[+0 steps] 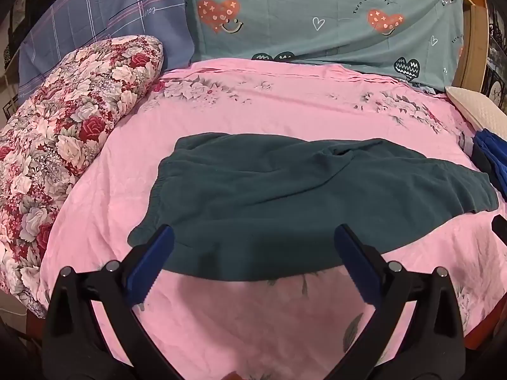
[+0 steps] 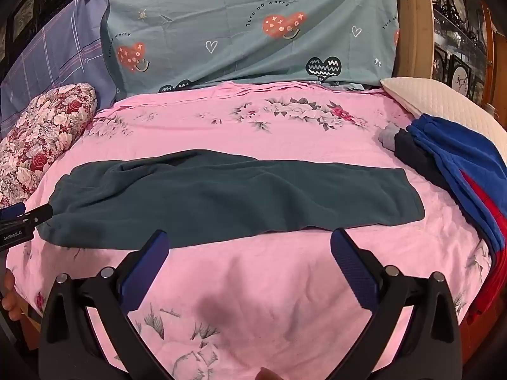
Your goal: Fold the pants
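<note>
Pants: one dark teal pair, laid flat across the middle of the pink floral bedspread, waistband at left, leg hems at right.
Left gripper: one, jaws spread wide, empty, poised over the near waistband edge.
Right gripper: one, jaws spread wide, empty, just near of the pants' near edge.
Other clothes: one blue-and-red pile, right edge.
Pillows: one floral left; one white far right.
Covers: one teal heart-print, one blue plaid, both far.

Left hand-held gripper and right hand-held gripper both hover with jaws spread wide
</note>
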The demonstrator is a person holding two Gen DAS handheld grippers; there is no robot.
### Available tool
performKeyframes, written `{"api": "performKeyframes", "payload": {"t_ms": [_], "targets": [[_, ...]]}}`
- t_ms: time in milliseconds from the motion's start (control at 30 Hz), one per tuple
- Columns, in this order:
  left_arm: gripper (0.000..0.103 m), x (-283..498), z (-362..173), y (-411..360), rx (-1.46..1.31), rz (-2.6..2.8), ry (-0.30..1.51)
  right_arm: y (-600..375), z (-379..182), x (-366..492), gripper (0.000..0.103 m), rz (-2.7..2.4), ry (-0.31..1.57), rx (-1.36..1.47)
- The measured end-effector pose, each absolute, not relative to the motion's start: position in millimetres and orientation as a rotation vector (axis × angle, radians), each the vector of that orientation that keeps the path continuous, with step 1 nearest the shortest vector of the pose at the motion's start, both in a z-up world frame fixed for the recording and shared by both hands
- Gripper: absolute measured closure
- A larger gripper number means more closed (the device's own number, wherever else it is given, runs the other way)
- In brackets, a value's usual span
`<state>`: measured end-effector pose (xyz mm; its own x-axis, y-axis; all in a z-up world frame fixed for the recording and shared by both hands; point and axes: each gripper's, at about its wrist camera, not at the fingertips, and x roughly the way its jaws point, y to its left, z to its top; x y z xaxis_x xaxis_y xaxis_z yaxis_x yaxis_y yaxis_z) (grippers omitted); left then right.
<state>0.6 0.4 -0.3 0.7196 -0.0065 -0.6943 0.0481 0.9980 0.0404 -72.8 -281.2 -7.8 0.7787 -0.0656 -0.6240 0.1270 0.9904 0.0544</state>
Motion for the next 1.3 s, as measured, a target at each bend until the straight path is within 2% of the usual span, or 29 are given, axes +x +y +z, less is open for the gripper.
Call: {"api": "performKeyframes", "payload": {"t_ms": [1300], "targets": [[0.002, -3.2, -8.2, 13.7, 0.042, -0.024, 0.765, -274.4, -6.5, -77.9, 0.001, -0.107, 0.657, 0.066]]}}
